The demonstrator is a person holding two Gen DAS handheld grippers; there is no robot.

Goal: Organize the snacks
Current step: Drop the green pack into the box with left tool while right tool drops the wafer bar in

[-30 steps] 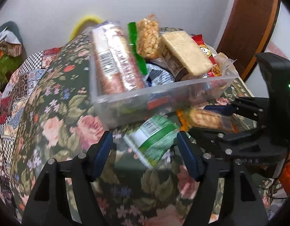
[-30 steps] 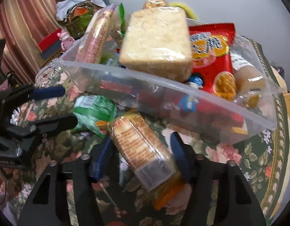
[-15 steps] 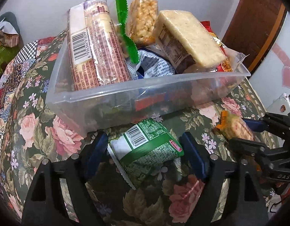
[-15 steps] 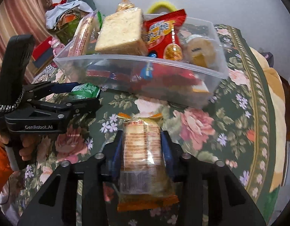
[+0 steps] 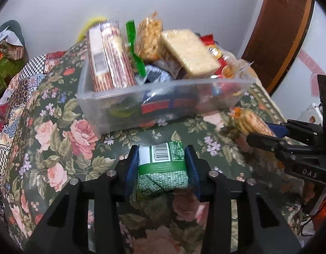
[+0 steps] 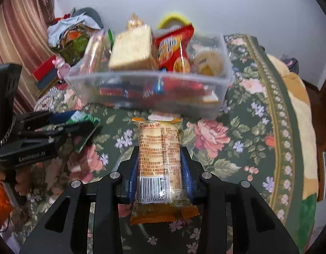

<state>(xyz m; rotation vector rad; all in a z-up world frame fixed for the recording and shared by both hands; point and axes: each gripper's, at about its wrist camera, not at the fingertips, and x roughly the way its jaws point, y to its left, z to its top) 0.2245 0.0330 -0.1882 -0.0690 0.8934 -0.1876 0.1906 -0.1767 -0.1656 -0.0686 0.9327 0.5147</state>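
Observation:
A clear plastic bin (image 5: 163,103) (image 6: 148,89) stands on the floral cloth, piled with snack packs. My left gripper (image 5: 163,160) is shut on a green snack pack (image 5: 163,169), held in front of the bin's near wall. My right gripper (image 6: 159,167) is shut on an orange-ended biscuit pack (image 6: 158,160), also held in front of the bin. In the left wrist view the right gripper (image 5: 275,135) shows at the right edge with the biscuit pack (image 5: 252,122). In the right wrist view the left gripper (image 6: 76,124) shows at the left with the green pack (image 6: 84,118).
The floral cloth (image 5: 57,144) covers the surface, its edge curving away at the right (image 6: 290,148). A pile of clothes and boxes (image 6: 72,40) lies at the far left. A brown door (image 5: 275,31) stands at the back right.
Both grippers have closed on their packs and drawn back from the bin. The green pack now sits gripped between the left fingers, the biscuit pack between the right.

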